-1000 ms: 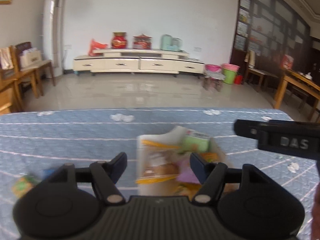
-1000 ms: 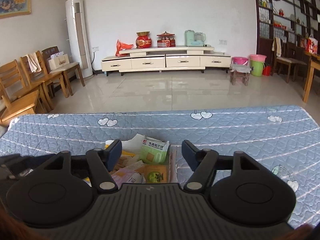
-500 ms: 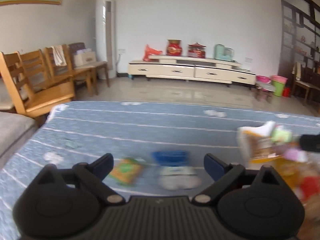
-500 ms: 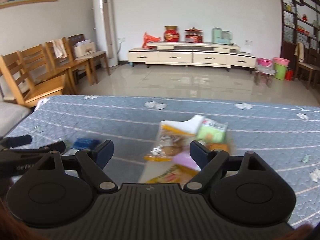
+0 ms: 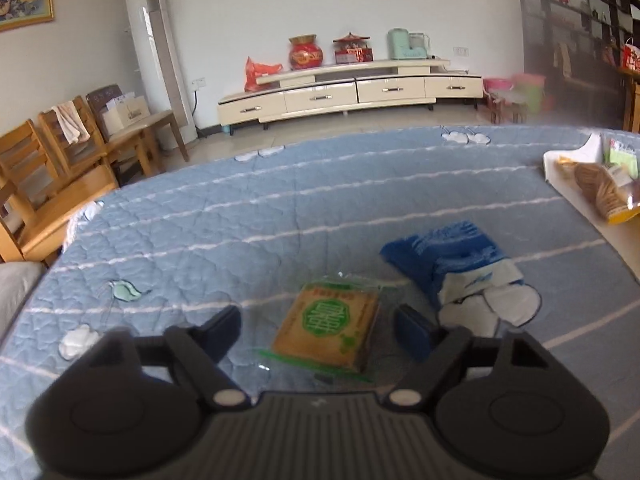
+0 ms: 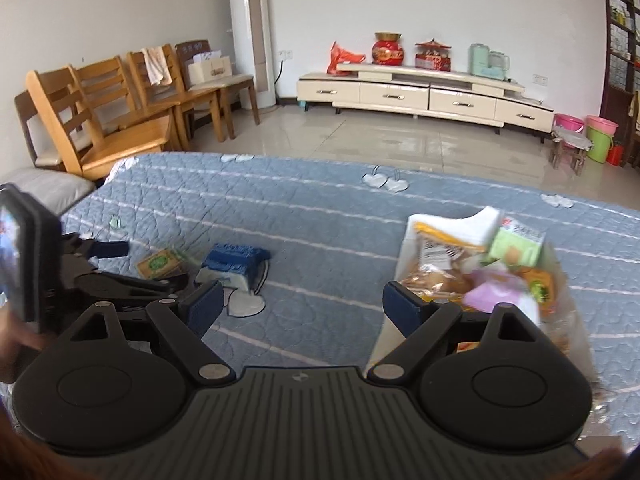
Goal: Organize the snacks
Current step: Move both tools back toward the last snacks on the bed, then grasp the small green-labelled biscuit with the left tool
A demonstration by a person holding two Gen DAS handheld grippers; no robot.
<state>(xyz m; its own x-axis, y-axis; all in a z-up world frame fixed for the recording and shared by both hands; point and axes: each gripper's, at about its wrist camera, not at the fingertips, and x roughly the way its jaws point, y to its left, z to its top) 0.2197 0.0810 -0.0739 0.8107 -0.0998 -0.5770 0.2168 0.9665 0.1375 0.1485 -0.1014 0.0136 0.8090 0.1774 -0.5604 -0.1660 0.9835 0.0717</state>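
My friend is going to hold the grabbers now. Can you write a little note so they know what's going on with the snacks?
Left gripper: jaws closing, nothing gripped yet; the green-label cake packet lies on the blue quilt between its fingers, untouched as far as I can see.
Right gripper: open wide and empty, above the quilt.
Blue and white packet: loose on the quilt, just right of the cake packet.
Snack box: to the right, already holding several snacks.
Done: most snacks are in the box.
Left: probably grip the cake packet, carry it to the box, then the blue packet.
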